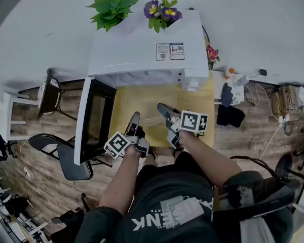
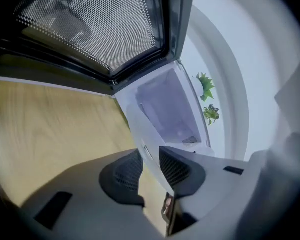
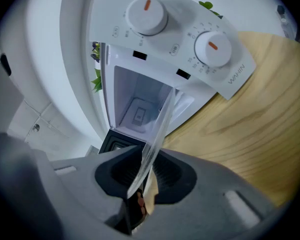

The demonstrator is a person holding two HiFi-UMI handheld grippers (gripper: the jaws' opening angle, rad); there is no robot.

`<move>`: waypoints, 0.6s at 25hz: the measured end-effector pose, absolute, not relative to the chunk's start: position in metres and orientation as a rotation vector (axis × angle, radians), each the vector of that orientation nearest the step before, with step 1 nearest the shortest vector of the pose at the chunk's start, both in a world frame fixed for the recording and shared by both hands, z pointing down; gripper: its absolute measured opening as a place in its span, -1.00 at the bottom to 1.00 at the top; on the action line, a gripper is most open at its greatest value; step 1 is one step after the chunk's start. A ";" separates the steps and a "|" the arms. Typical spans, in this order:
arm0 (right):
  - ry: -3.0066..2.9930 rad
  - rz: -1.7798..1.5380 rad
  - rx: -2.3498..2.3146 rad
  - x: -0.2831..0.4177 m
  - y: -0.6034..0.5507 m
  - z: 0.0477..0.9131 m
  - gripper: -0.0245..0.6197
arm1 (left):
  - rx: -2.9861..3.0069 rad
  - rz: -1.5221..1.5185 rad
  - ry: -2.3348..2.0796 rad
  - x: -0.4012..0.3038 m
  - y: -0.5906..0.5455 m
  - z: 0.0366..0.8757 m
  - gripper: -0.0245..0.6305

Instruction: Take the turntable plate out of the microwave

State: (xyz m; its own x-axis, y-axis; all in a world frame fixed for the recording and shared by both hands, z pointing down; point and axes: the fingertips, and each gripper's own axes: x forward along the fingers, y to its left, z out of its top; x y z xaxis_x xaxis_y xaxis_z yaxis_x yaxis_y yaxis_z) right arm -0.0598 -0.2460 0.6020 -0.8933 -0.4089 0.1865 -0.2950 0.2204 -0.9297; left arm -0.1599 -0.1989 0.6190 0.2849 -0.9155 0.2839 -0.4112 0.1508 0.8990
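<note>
Glass, clear and stiff, the turntable plate (image 3: 158,129) hangs outside the microwave (image 1: 142,49), above the wooden table (image 1: 205,103). The left gripper (image 2: 150,160) and right gripper (image 3: 141,176) each clamp its rim, on opposite sides. It likely handles heavy, slick and breakable, so 2 rim grips suit it.

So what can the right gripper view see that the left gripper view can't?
Only the right gripper view shows the two knobs. Only the left gripper view shows the mesh window in the door. Both show the open microwave, the wooden table, and the clear plate pinched edge-on between the jaws.
</note>
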 end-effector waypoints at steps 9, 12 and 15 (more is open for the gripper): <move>2.392 -1.753 -0.666 -0.057 -0.205 0.557 -0.70 | 1.515 -0.556 -1.300 -0.157 -0.158 0.573 -0.62; 2.371 -1.728 -0.703 -0.055 -0.191 0.545 -0.70 | 1.572 -0.503 -1.282 -0.159 -0.147 0.561 -0.61; 2.350 -1.686 -0.721 -0.060 -0.178 0.528 -0.69 | 1.590 -0.520 -1.235 -0.161 -0.138 0.542 -0.61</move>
